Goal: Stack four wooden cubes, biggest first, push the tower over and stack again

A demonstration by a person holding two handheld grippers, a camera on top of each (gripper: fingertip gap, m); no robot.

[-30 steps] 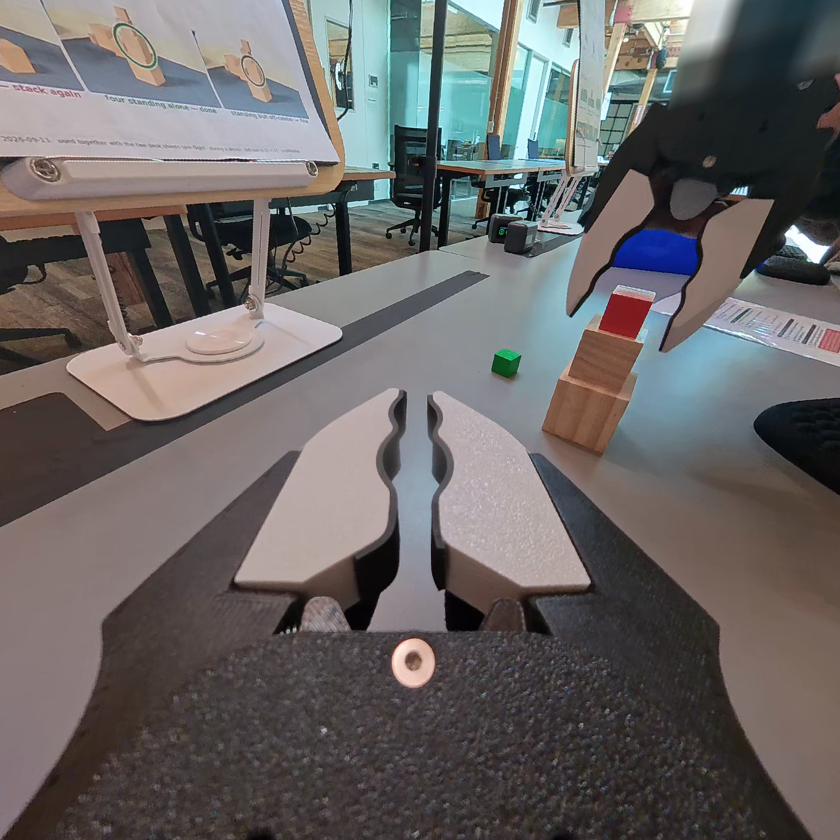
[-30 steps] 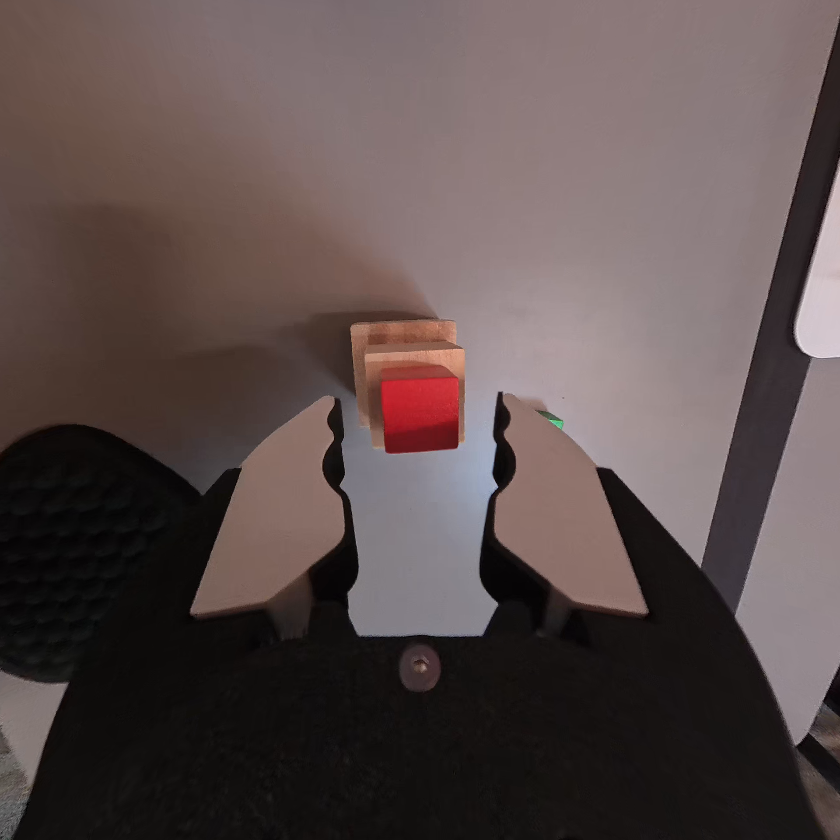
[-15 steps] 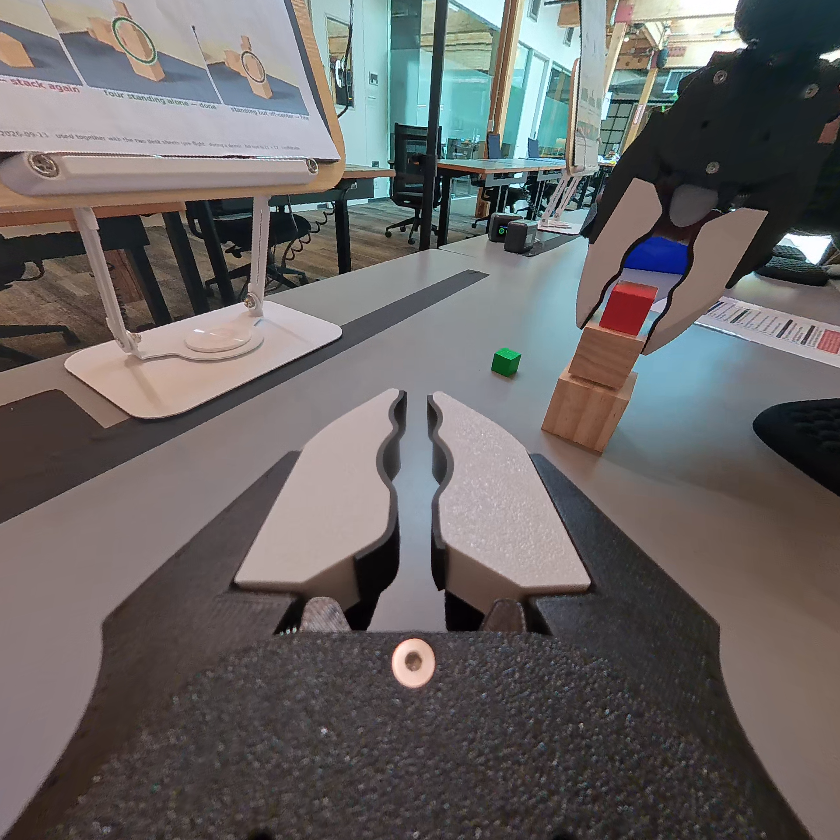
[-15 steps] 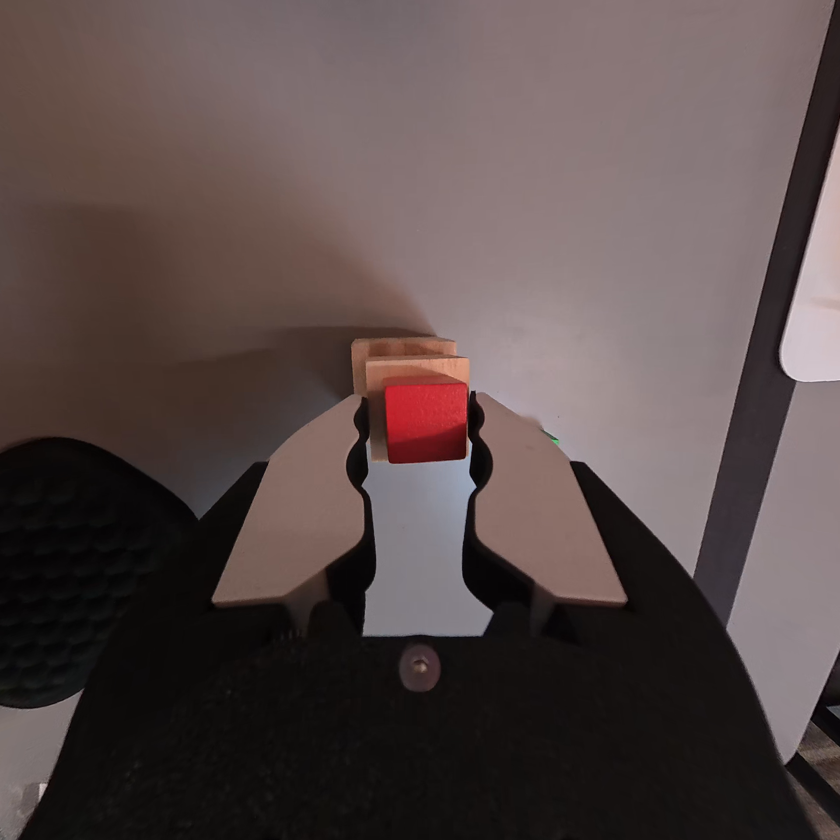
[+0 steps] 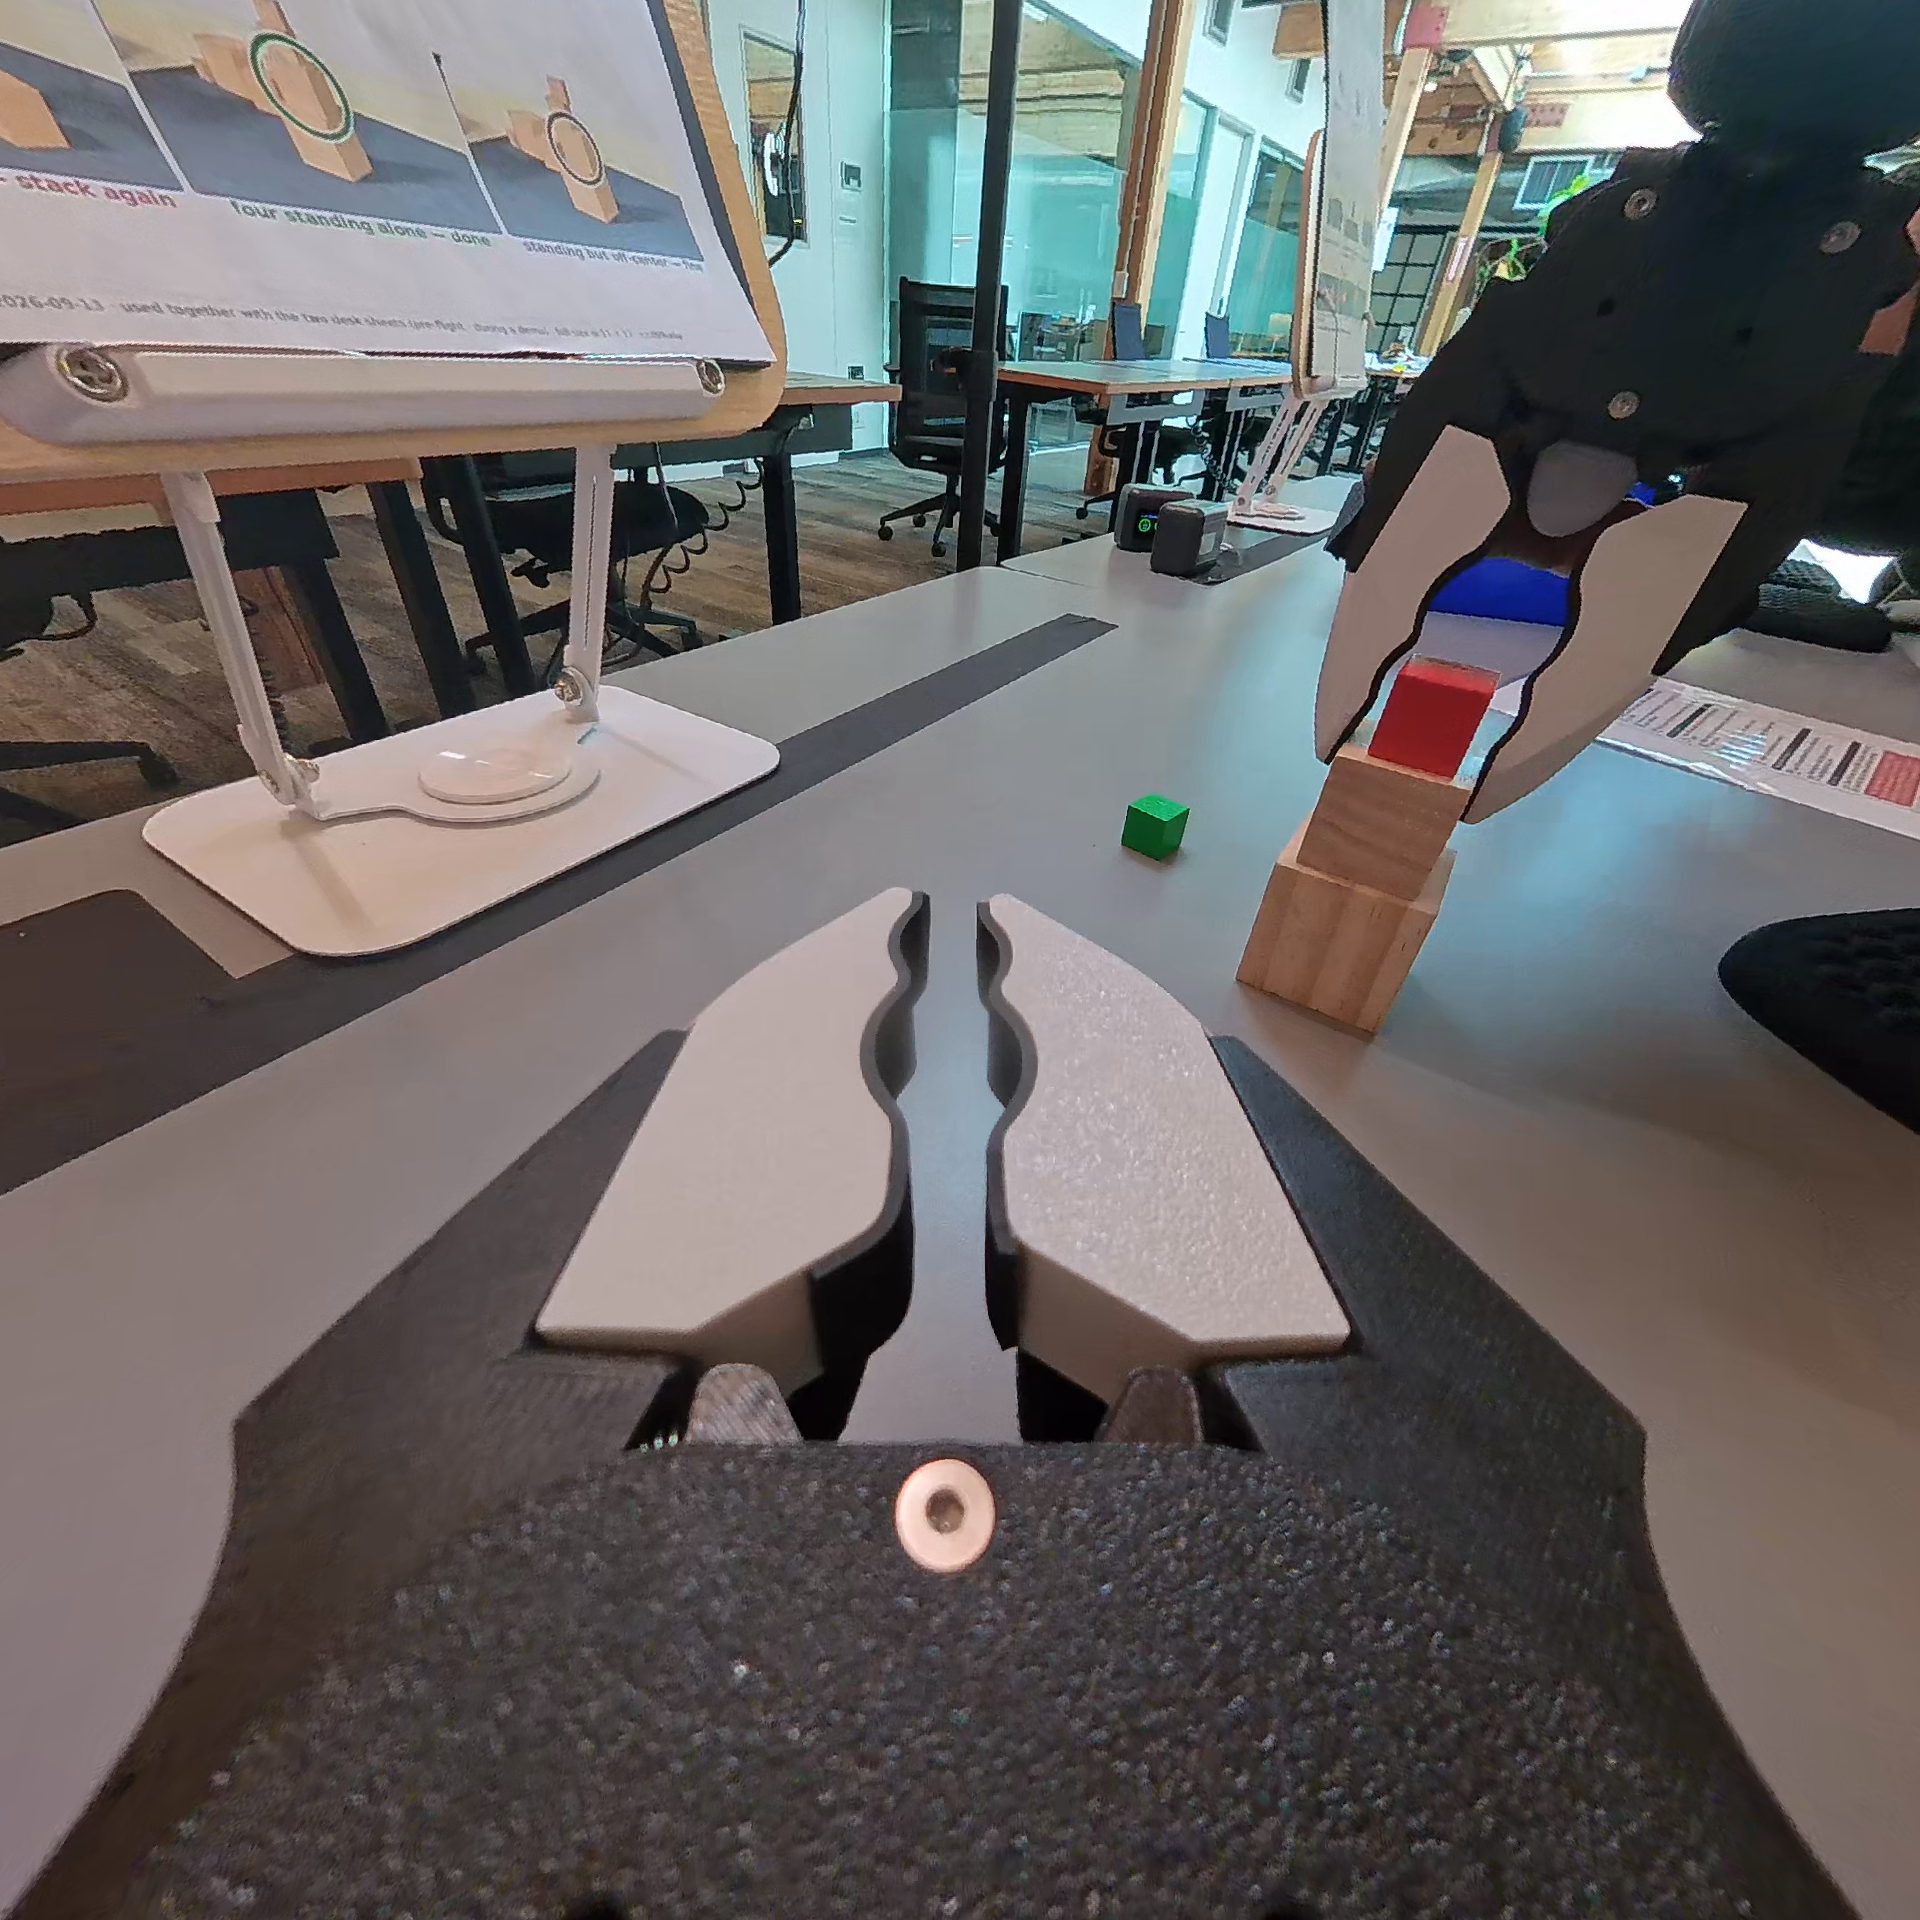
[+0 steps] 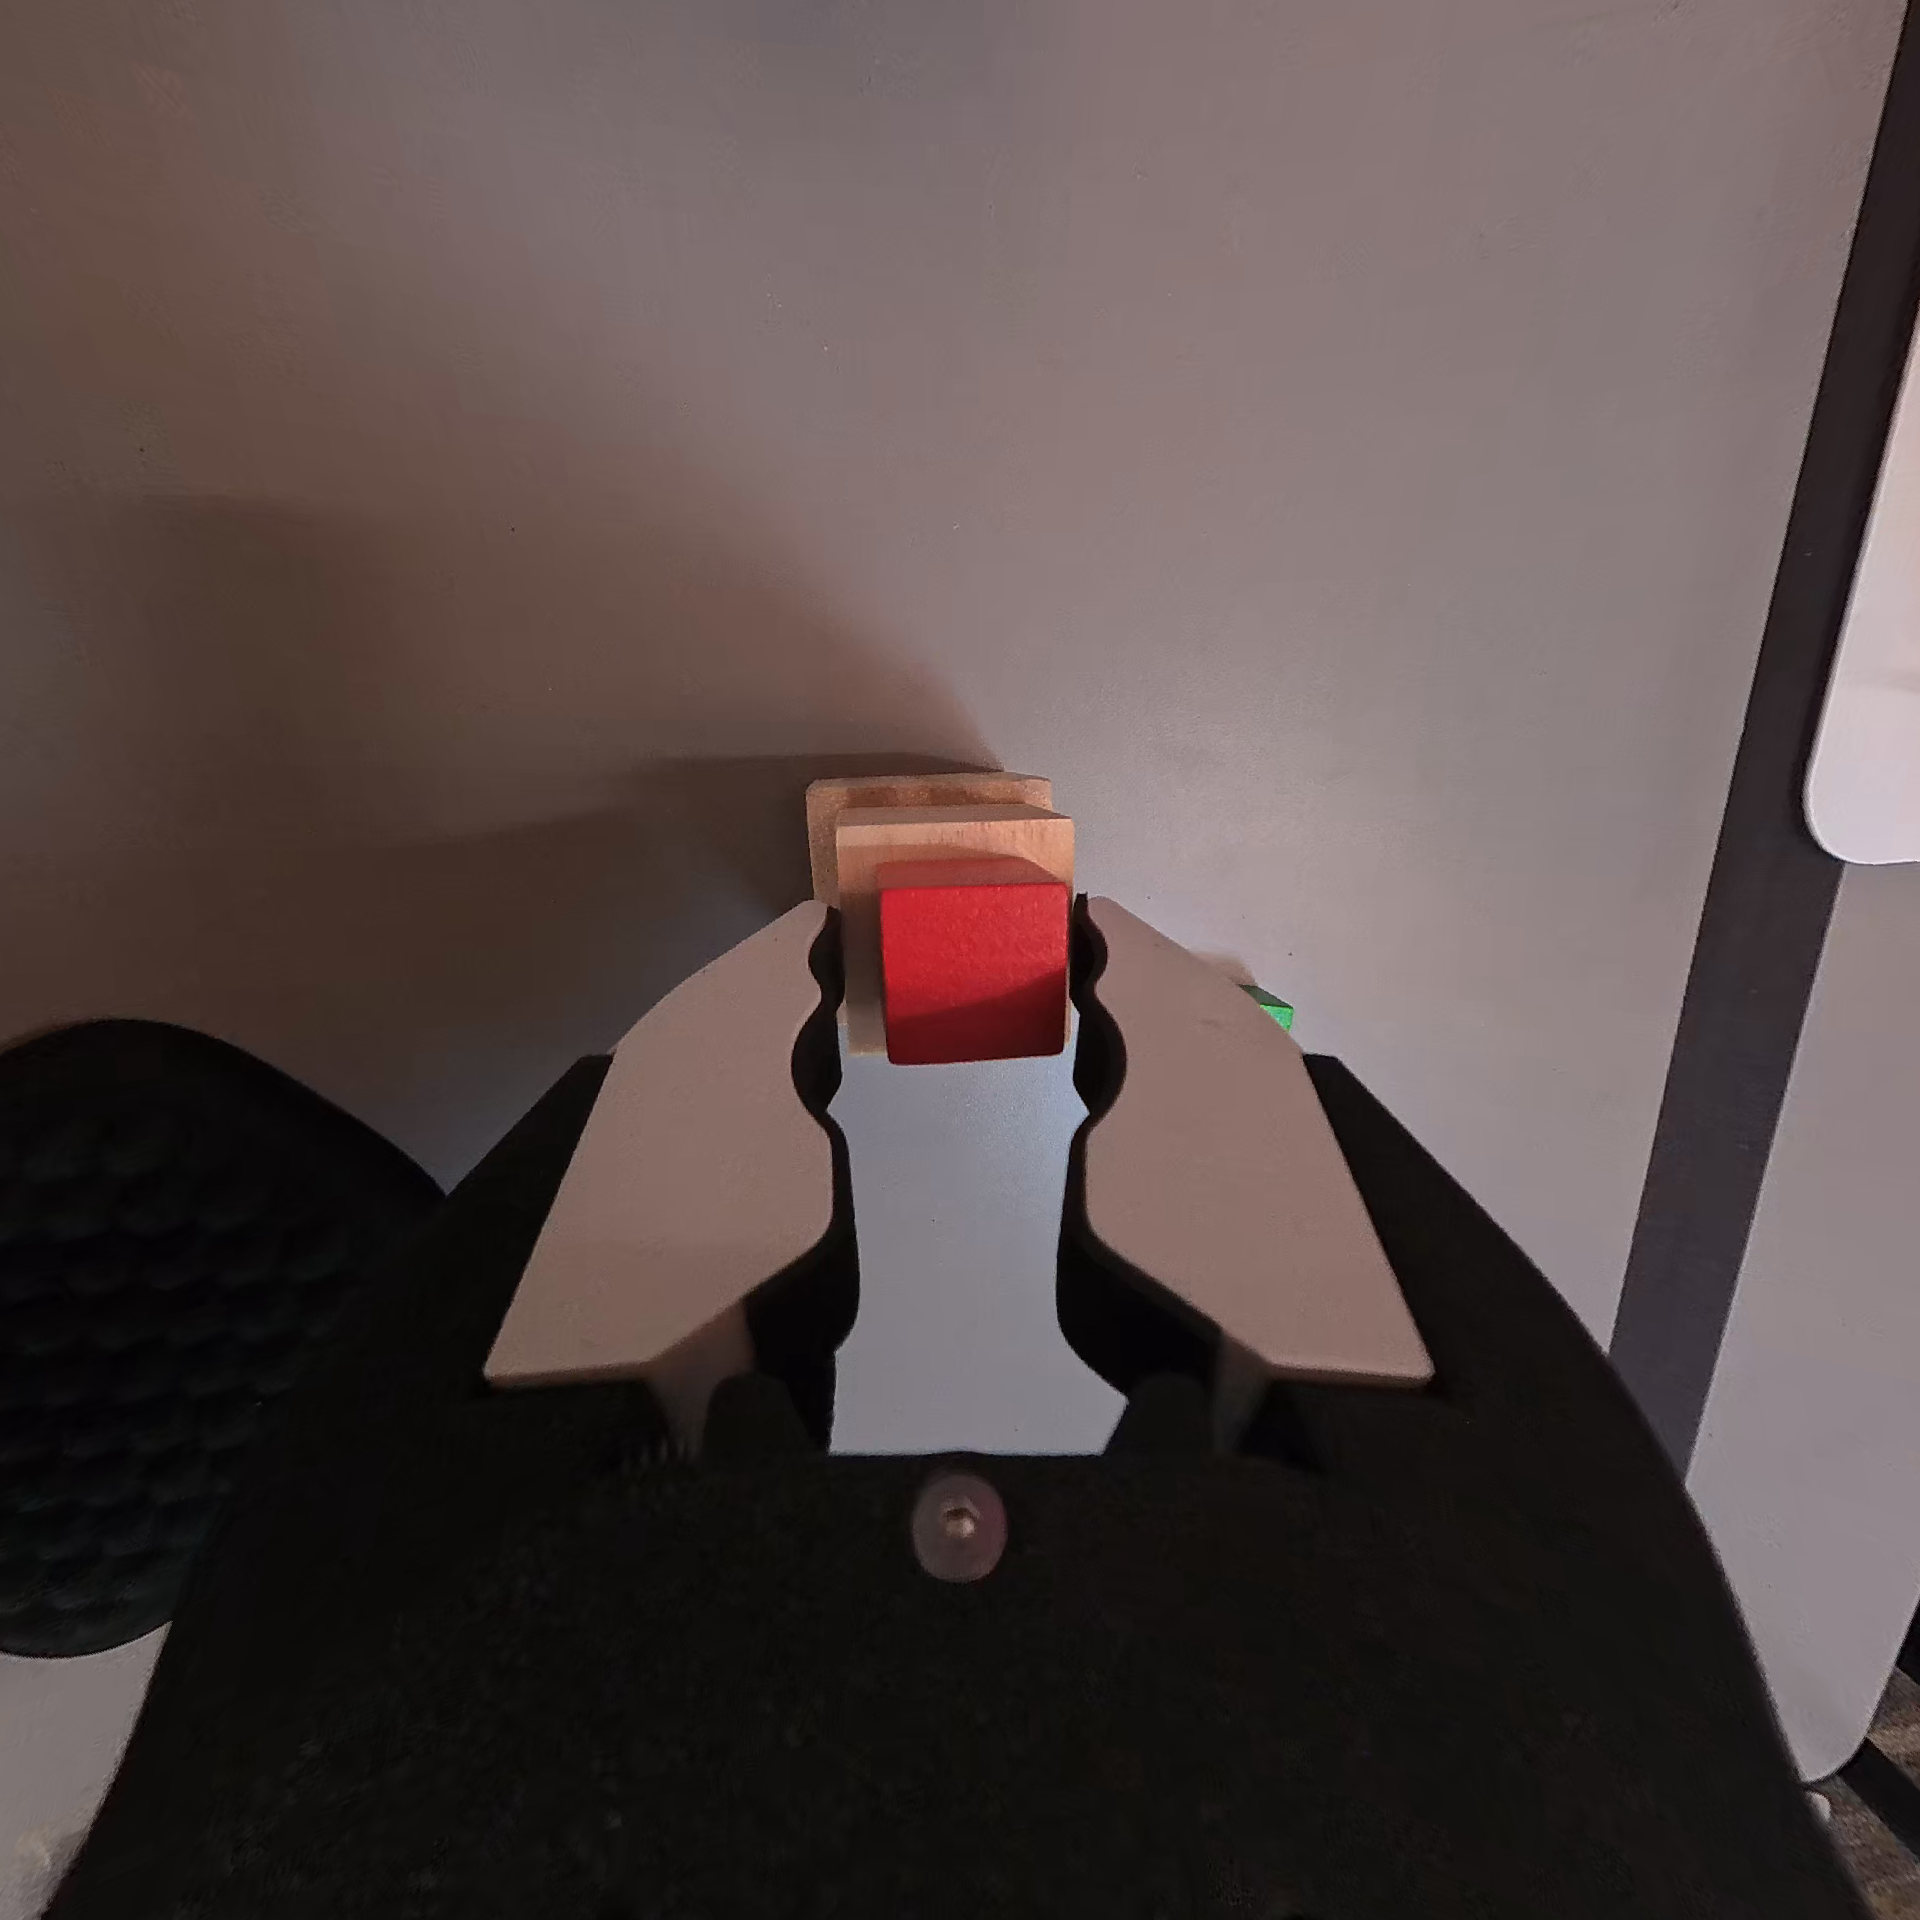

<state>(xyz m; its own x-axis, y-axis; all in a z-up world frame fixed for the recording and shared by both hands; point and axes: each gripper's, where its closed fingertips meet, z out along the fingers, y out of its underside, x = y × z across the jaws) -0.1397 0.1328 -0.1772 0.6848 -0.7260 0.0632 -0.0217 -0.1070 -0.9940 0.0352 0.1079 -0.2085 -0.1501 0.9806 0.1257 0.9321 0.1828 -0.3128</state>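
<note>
A red cube (image 5: 1432, 717) tops a stack of two wooden blocks, a middle one (image 5: 1382, 831) on a larger one (image 5: 1335, 951). My right gripper (image 5: 1397, 784) comes down from above. Its fingers straddle the red cube (image 6: 971, 966), and its tips reach the top edges of the middle block (image 6: 956, 836). Wood shows between the left finger (image 6: 727, 1091) and the cube, so the cube is not pinched, and the gripper (image 6: 956, 914) counts as open. My left gripper (image 5: 951, 904) rests low over the table. Its fingers are a narrow slit apart with nothing between them. A small green cube (image 5: 1155, 826) lies left of the stack.
A white stand (image 5: 468, 831) holding a printed sheet is at the left, beside a dark strip (image 5: 935, 696) in the grey table. A black mat (image 5: 1839, 997) lies right of the stack. A printed paper (image 5: 1787, 758) lies behind it. There is about 20 cm between the tips of the two grippers.
My right gripper narrowed from wide open and came down from above the red cube until its fingers straddle it. The stack, green cube and left gripper have not moved.
</note>
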